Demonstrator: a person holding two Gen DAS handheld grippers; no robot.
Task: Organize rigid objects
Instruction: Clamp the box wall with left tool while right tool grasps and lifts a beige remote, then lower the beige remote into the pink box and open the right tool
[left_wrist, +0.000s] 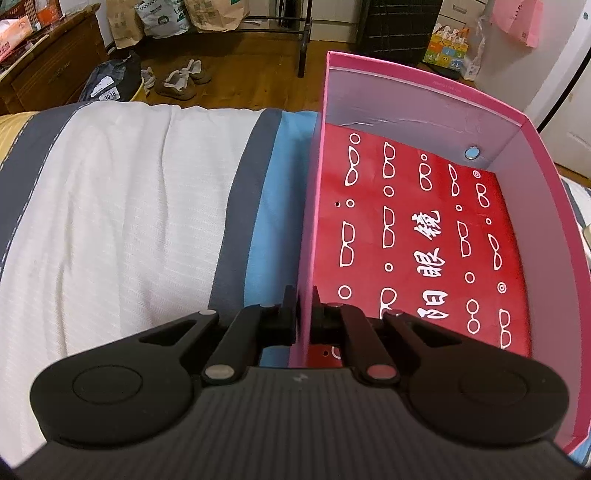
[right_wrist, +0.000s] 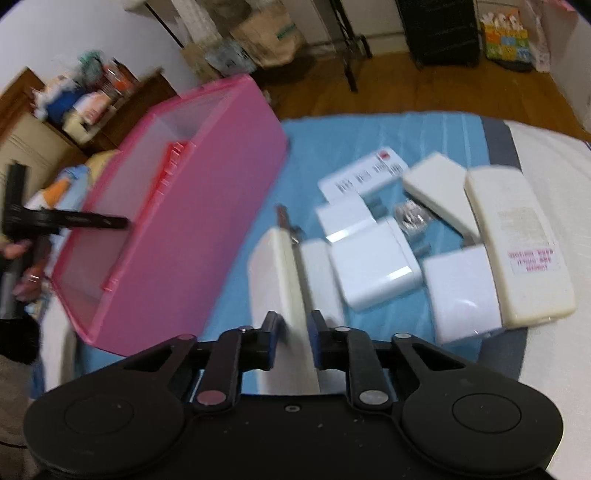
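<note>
Right hand-held gripper (right_wrist: 293, 341): jaws nearly closed, pinching the near end of a cream block (right_wrist: 275, 280); block looks lifted slightly off the blue cloth (right_wrist: 332, 147), though motion blur makes that uncertain.
Left hand-held gripper (left_wrist: 304, 314): clamped fully on the side wall of the pink box (left_wrist: 314, 221), one finger outside, one inside.
Box: sits on the bed, open top; red printed sheet (left_wrist: 424, 240) lines its floor, nothing else visible inside.
Block axis: long axis runs straight away from the right gripper, in line with its fingers.
Key relation: in the right wrist view the box (right_wrist: 192, 221) lies to the left of the held block, near, its long side roughly parallel to the block.
Nearer hand: right carries; left only steadies.
Judged next move: swing the block left over the rim and lower it lengthwise.
Remaining pile: white chargers (right_wrist: 373, 262) and a cream remote (right_wrist: 521, 254) lie to the right on the cloth.
</note>
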